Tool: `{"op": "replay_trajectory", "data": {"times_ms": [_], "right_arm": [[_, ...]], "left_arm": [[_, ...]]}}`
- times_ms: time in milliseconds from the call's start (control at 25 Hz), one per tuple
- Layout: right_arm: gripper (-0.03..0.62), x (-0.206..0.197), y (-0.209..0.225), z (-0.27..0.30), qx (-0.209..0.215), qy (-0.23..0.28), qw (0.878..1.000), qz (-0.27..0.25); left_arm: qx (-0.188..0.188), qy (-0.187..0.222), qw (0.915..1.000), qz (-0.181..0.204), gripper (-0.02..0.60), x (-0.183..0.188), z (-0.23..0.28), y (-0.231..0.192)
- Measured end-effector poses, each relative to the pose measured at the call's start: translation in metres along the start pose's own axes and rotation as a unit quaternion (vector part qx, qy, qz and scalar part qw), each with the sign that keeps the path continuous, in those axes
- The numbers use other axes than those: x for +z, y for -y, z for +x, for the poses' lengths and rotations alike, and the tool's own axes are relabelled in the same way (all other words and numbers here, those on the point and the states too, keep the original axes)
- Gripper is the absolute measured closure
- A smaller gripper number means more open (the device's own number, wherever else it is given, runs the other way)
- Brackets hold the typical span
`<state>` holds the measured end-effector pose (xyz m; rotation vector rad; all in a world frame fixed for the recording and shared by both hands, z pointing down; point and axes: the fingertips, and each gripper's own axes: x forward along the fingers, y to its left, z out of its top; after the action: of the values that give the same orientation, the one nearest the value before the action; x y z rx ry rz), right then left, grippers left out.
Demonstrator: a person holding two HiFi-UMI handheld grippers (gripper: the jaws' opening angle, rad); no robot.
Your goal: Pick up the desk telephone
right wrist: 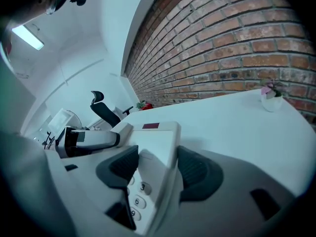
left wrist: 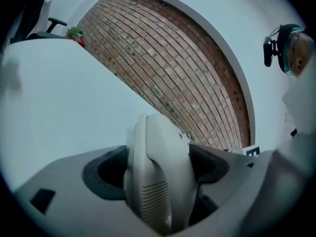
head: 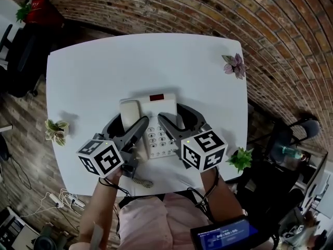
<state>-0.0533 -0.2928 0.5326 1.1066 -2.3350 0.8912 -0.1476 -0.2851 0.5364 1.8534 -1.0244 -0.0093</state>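
Midway across the white worktop (head: 93,82) sits the desk telephone (head: 164,108), flat, its handset (head: 130,113) lying in the cradle on its left side. My left tongs (head: 132,120) straddle that handset; in the left gripper view the jaws stand wide with the handset (left wrist: 158,167) filling the gap, not clamped. My right tongs (head: 170,112) are clenched on the telephone's right edge, one pad over the keypad (head: 157,139) side, the other against the outer wall. A coiled cord (head: 140,181) trails off the near end. Small potted plants (head: 55,130) stand near the worktop's edges, well apart from the telephone. Beyond the far edge is a brick wall (head: 208,9).
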Motion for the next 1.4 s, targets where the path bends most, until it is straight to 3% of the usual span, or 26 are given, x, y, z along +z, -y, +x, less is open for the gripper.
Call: {"op": "replay_trajectory", "data": {"times_ms": [200,320,440,520,600,800,920,1000,1160,1280,1400], "right_arm": [[0.321,0.003,-0.003,-0.004,0.013,0.001,1.000,-0.017],[0.294,0.002,-0.003,-0.010,0.040,0.011,0.999,0.017],[0.263,0.001,-0.008,-0.015,0.092,0.018,0.994,0.050],[0.255,-0.005,-0.019,-0.018,0.143,0.008,0.989,0.039],[0.205,-0.014,-0.024,-0.020,0.174,-0.007,0.984,0.033],[0.215,-0.027,-0.027,-0.014,0.201,-0.029,0.977,0.066],[0.266,-0.025,-0.035,-0.015,0.222,-0.023,0.973,0.065],[0.276,-0.025,-0.036,-0.018,0.227,-0.012,0.972,0.059],[0.290,-0.028,-0.039,-0.021,0.236,0.002,0.970,0.054],[0.290,-0.032,-0.043,-0.025,0.245,0.001,0.968,0.046],[0.290,-0.033,-0.046,-0.027,0.245,0.004,0.969,0.043]], "left_arm": [[0.014,0.038,0.9981,0.047,0.207,0.004,-0.010,0.008],[0.007,0.066,0.9943,0.083,0.213,0.006,-0.019,0.017],[0.001,0.094,0.9889,0.115,0.216,0.008,-0.030,0.027],[-0.001,0.107,0.9843,0.140,0.221,0.007,-0.033,0.035],[0.000,0.112,0.9796,0.167,0.235,0.006,-0.034,0.040],[-0.007,0.118,0.9739,0.194,0.245,0.004,-0.037,0.048],[-0.012,0.125,0.9718,0.200,0.242,0.003,-0.039,0.050],[-0.033,0.124,0.9732,0.191,0.225,0.001,-0.040,0.053],[-0.082,0.113,0.9819,0.128,0.144,-0.003,-0.045,0.052],[-0.104,0.079,0.9881,0.081,0.143,-0.020,-0.044,0.043],[-0.104,0.074,0.9907,0.047,0.144,-0.031,-0.042,0.036]]}}
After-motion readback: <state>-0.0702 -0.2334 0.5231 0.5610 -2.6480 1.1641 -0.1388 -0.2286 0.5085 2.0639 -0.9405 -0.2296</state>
